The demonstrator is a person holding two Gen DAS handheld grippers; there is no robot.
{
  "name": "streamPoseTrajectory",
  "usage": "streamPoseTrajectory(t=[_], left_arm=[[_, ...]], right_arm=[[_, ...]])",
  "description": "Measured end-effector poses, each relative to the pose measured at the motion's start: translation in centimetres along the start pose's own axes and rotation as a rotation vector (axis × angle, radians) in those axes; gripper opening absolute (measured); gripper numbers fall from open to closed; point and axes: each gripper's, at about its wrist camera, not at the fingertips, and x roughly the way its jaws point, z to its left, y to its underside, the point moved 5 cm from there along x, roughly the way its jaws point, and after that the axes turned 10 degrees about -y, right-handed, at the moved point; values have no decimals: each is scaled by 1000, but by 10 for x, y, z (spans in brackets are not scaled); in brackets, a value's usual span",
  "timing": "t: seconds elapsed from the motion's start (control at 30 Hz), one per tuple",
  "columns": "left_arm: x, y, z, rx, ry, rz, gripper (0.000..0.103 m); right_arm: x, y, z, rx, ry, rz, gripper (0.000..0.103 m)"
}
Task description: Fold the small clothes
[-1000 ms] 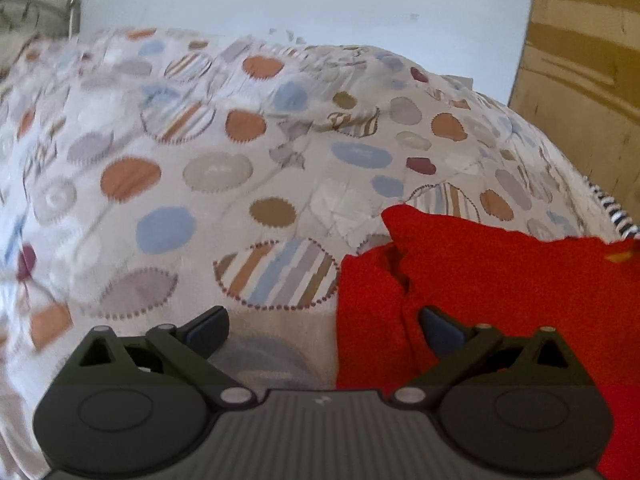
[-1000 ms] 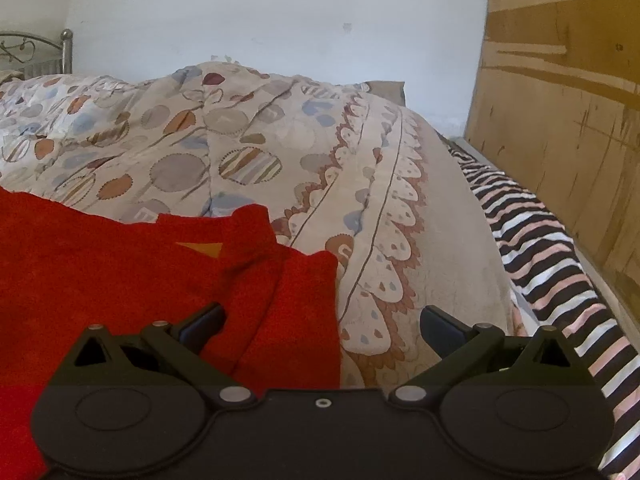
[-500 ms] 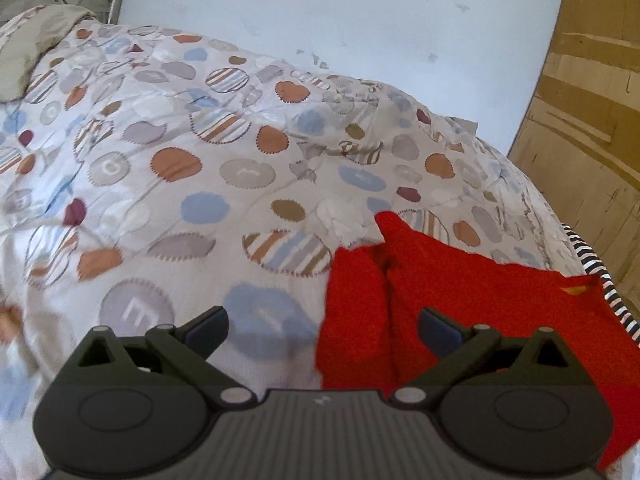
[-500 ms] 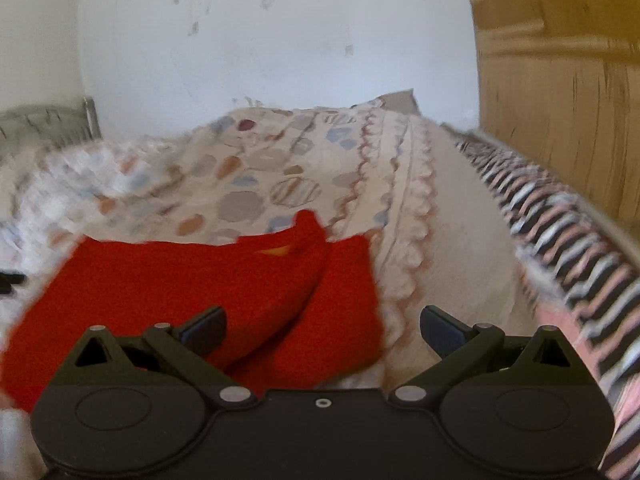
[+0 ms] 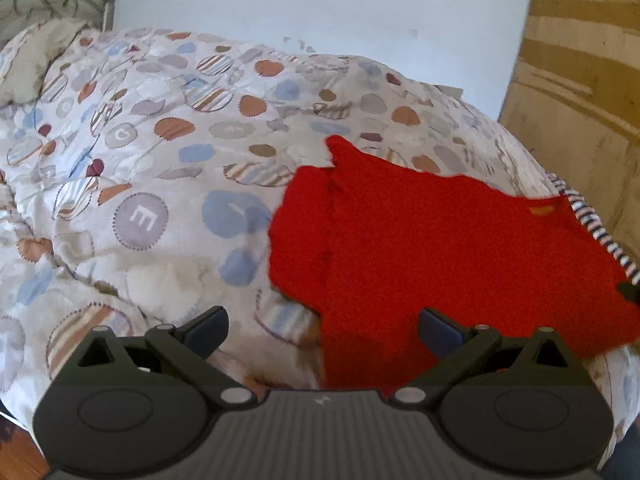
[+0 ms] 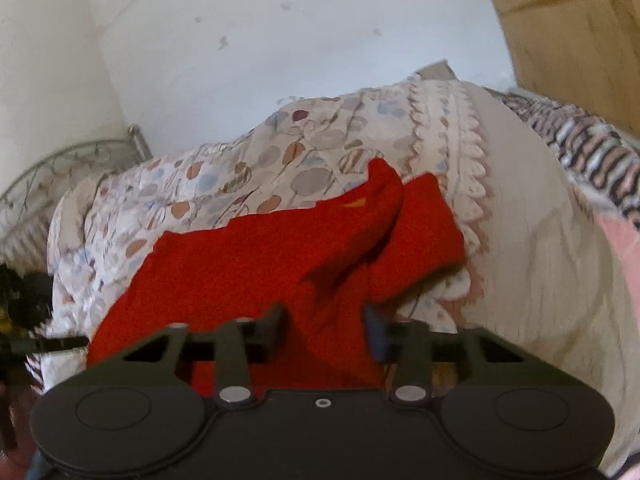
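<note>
A small red garment lies spread on a patterned duvet, its sleeve toward the far left. My left gripper is open above the garment's near left hem, holding nothing. In the right wrist view the same red garment lies ahead with a sleeve at its right. My right gripper has its jaws partly closed, with the near edge of the red cloth between them. A gap remains between the fingers.
The duvet with coloured circles covers the bed. A striped sheet runs along the right side by a wooden panel. A metal bed frame stands at the far left. A white wall is behind.
Both grippers have pulled back and risen, so more of the bed shows. My right gripper's jaws have narrowed from wide open and now sit around the garment's near edge.
</note>
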Motion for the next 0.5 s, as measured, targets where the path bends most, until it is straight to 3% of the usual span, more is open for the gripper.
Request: streamPoseTrajectory(t=[0.07, 0.17, 0.33, 0.5], left_arm=[[-7, 8, -10, 34, -7, -14, 103], [-14, 17, -23, 81, -3, -23, 103], [-22, 29, -36, 74, 13, -14, 103], [-14, 33, -36, -30, 44, 74, 103]], right_arm=[[-5, 8, 0, 0, 15, -3, 21], [-13, 19, 2, -15, 49, -21, 16], [-17, 29, -11, 102, 43, -56, 17], [-20, 27, 0, 45, 121, -52, 27]])
